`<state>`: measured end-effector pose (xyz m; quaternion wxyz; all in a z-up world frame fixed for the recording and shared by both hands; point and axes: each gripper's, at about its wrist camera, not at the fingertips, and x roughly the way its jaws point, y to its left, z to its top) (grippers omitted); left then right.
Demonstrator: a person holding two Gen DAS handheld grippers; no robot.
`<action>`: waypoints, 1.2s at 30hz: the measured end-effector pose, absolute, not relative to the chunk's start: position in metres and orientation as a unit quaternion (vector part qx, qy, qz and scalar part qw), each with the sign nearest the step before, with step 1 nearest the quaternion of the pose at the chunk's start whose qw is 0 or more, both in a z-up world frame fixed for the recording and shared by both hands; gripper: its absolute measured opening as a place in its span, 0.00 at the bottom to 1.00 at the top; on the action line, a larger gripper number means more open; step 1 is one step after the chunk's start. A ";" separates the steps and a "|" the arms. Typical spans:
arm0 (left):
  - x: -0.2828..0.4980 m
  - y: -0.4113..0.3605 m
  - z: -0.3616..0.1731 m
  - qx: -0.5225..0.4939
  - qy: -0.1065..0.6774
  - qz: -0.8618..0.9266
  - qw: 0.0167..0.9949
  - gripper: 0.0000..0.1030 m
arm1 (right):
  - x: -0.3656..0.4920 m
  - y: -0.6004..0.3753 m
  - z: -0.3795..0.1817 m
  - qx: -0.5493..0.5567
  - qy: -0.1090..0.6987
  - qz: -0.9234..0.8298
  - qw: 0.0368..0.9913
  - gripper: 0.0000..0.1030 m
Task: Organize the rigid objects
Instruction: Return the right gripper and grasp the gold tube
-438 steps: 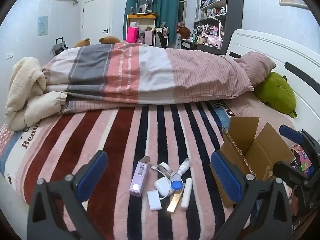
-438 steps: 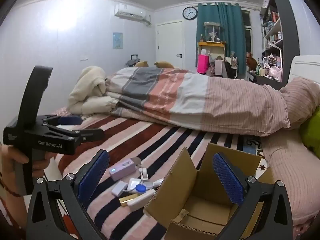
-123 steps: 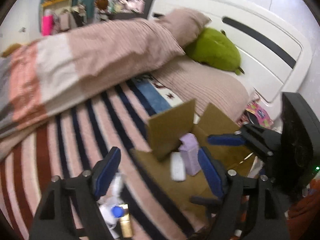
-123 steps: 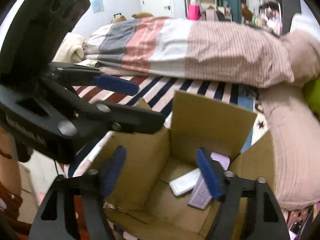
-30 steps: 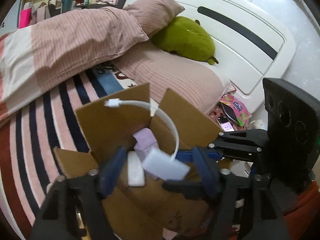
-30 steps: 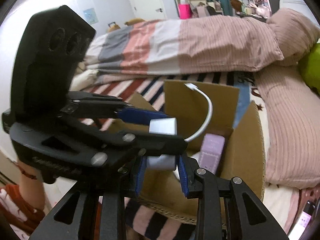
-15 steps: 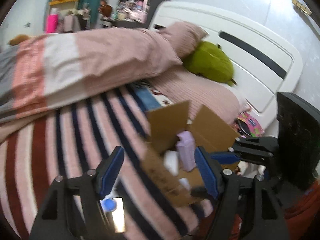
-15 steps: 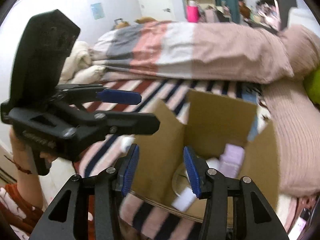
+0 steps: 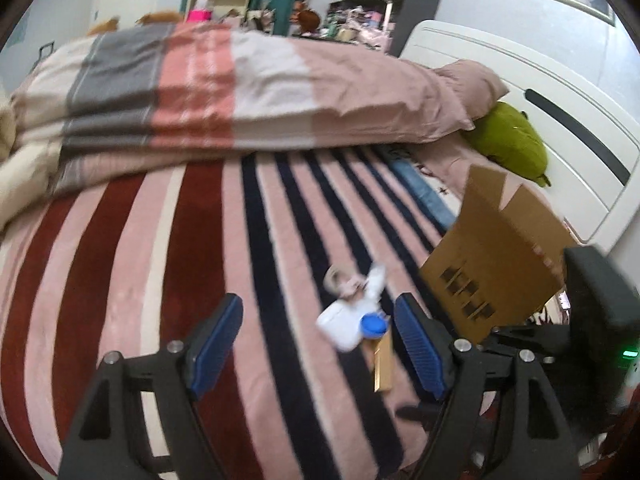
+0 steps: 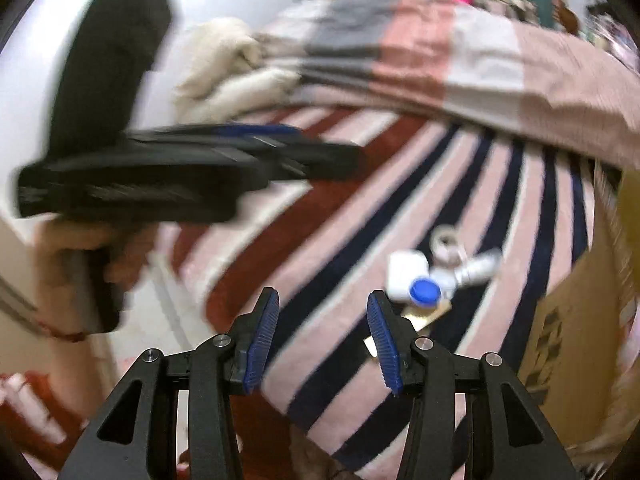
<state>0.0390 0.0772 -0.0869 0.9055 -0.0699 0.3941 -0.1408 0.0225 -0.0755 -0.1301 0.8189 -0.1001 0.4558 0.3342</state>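
A small heap of objects lies on the striped blanket: a white case (image 9: 340,322) (image 10: 406,274), a blue round cap (image 9: 371,325) (image 10: 424,291), a white tube (image 9: 374,280) (image 10: 478,269), a roll of tape (image 9: 335,278) (image 10: 444,238) and a gold flat bar (image 9: 383,362) (image 10: 424,316). My left gripper (image 9: 316,344) hangs over the blanket just left of the heap, its jaws opening with nothing between them. My right gripper (image 10: 320,336) is open and empty, left of the heap. The cardboard box (image 9: 496,256) (image 10: 576,344) stands to the right.
A folded striped duvet (image 9: 240,88) lies across the far side of the bed. A green plush toy (image 9: 508,144) and a pink pillow (image 9: 472,80) rest by the white headboard (image 9: 560,120). A hand (image 10: 80,256) holds the left gripper's handle beyond the bed's near edge.
Both grippers swung left, away from the box and down toward the heap on the blanket. The white charger and cable that they held a second ago are no longer in their jaws.
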 end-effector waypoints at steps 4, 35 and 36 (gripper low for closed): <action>0.030 0.092 -0.111 -0.095 0.406 -0.142 0.898 0.73 | 0.039 -0.088 -0.179 -0.042 0.500 0.236 0.832 0.43; 0.022 0.072 -0.104 -0.109 0.399 -0.211 0.886 0.73 | 0.015 -0.096 -0.146 -0.102 0.421 0.280 0.857 0.13; 0.022 0.070 -0.099 -0.112 0.394 -0.220 0.885 0.73 | 0.013 -0.094 -0.136 -0.094 0.412 0.301 0.855 0.13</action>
